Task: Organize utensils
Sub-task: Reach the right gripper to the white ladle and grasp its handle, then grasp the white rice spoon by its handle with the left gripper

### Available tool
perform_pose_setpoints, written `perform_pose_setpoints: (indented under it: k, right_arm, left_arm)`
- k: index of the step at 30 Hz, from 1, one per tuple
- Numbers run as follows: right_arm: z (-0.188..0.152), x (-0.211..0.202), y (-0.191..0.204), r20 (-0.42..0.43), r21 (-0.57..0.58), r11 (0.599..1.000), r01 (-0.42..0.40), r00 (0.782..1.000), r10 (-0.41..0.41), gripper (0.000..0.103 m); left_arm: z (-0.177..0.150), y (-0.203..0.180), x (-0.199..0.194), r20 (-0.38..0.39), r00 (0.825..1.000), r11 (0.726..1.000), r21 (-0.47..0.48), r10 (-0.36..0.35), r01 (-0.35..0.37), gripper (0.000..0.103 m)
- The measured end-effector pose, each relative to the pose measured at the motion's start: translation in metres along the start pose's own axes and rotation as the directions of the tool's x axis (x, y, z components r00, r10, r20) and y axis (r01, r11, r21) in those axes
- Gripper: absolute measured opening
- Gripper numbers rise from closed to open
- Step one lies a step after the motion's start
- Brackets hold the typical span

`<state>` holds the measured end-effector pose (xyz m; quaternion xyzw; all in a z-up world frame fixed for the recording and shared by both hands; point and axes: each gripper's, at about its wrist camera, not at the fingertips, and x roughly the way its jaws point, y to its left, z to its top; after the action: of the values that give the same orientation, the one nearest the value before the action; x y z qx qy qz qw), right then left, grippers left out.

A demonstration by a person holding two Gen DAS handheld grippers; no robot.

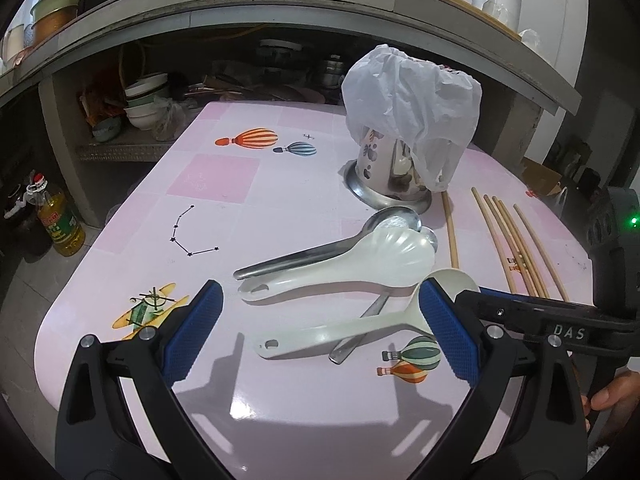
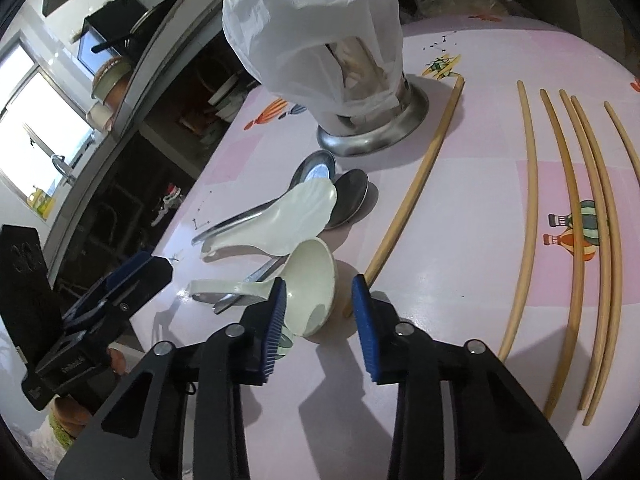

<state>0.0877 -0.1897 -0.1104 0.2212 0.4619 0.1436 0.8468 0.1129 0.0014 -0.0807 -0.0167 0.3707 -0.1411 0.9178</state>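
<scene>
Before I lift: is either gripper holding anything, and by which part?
Nothing gripped yet. The right gripper straddles the cream spoon at its bowl, unclamped; the left gripper is open, empty.

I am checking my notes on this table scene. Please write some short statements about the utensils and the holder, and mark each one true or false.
1. A plastic bag covers the top of the holder. True.
2. The chopsticks stand inside the holder. False: they lie flat on the table.
3. The spoons lie in an overlapping pile. True.
4. The left gripper holds a spoon. False: its jaws are open and hold nothing.
5. The holder lies on its side. False: it stands upright.
</scene>
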Motion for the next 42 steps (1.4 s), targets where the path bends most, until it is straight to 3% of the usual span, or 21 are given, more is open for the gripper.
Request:
perform_pose_setpoints:
  k: [10, 18, 23, 29, 36, 42]
  right_arm:
    - [-0.001, 0.009, -0.006, -0.014, -0.011, 1.0, 0.016, 1.0, -0.017, 0.007]
    - [0.006, -0.001, -0.004, -0.045, -0.143, 0.99, 0.005, 0.999, -0.012, 0.005]
    - [0.012, -0.017, -0.019, -0.075, -0.225, 0.974, 0.02, 0.996, -0.038, 0.005]
    - [0.018, -0.029, -0.038, -0.085, -0.234, 0.971, 0.04, 0.994, -0.061, 0.005]
    - [0.017, -0.03, -0.045, -0.078, -0.209, 0.977, 0.036, 0.996, -0.053, 0.005]
    - [0.018, -0.028, -0.053, -0.087, -0.2, 0.979, 0.027, 0.995, -0.045, 0.005]
  left_arm:
    - [0.001, 0.005, 0.003, -0.016, 1.0, 1.0, -0.011, 0.008, -0.009, 0.095]
    - [0.004, 0.001, 0.002, -0.016, 1.0, 1.0, 0.008, 0.01, -0.01, 0.095]
    - [0.015, -0.015, 0.007, -0.03, 0.998, 0.992, 0.109, -0.052, 0.055, 0.095]
    - [0.034, -0.043, 0.036, -0.104, 0.981, 0.923, 0.333, -0.164, 0.19, 0.094]
    - [0.051, -0.057, 0.073, -0.245, 0.944, 0.846, 0.434, -0.222, 0.311, 0.074]
    - [0.051, -0.073, 0.079, -0.311, 0.92, 0.767, 0.521, -0.239, 0.375, 0.073]
